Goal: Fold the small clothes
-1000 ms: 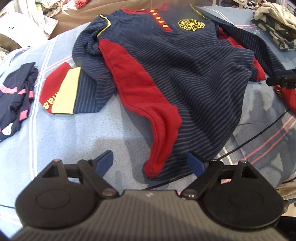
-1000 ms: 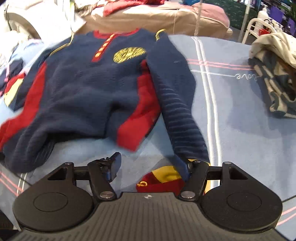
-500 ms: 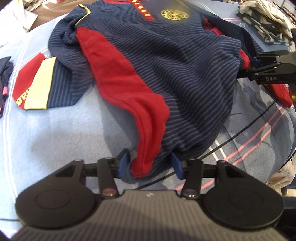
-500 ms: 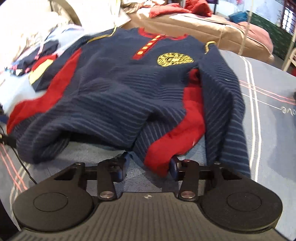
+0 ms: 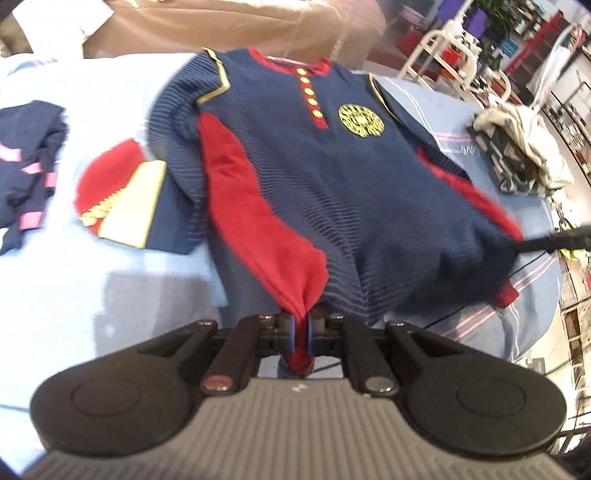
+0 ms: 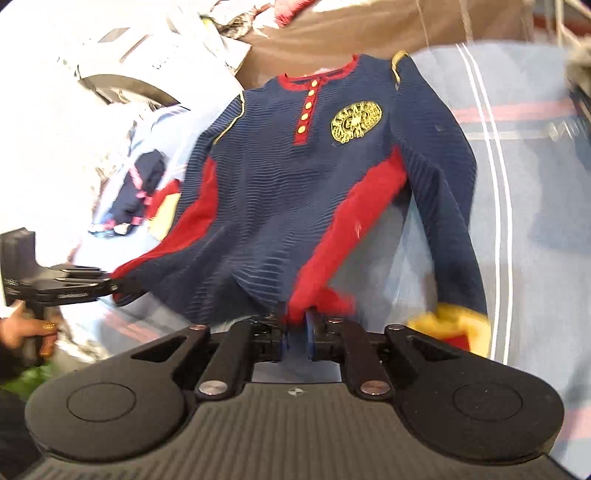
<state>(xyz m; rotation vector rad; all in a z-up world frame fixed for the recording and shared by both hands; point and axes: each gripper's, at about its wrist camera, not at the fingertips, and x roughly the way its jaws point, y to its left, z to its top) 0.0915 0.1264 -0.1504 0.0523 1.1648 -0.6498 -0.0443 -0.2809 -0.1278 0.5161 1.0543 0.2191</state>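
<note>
A navy striped child's top (image 5: 351,192) with red side panels, gold buttons and a yellow crest lies front-up on the light blue sheet (image 5: 74,280). It also shows in the right wrist view (image 6: 295,206). My left gripper (image 5: 301,328) is shut on the red bottom-left hem corner. My right gripper (image 6: 297,328) is shut on the red bottom-right hem corner. Both corners are lifted off the sheet. The left sleeve cuff (image 5: 118,199) lies out to the left. The right cuff (image 6: 454,328) lies by my right gripper.
A navy and pink garment (image 5: 26,173) lies at the far left. A pile of grey and white clothes (image 5: 517,151) sits at the right. A brown cover (image 5: 221,26) lies beyond the sheet. Shelves and frames stand at the back right.
Both grippers closed on the hem corners, one red panel each, and lifted them off the sheet. The hem now hangs stretched between them.
</note>
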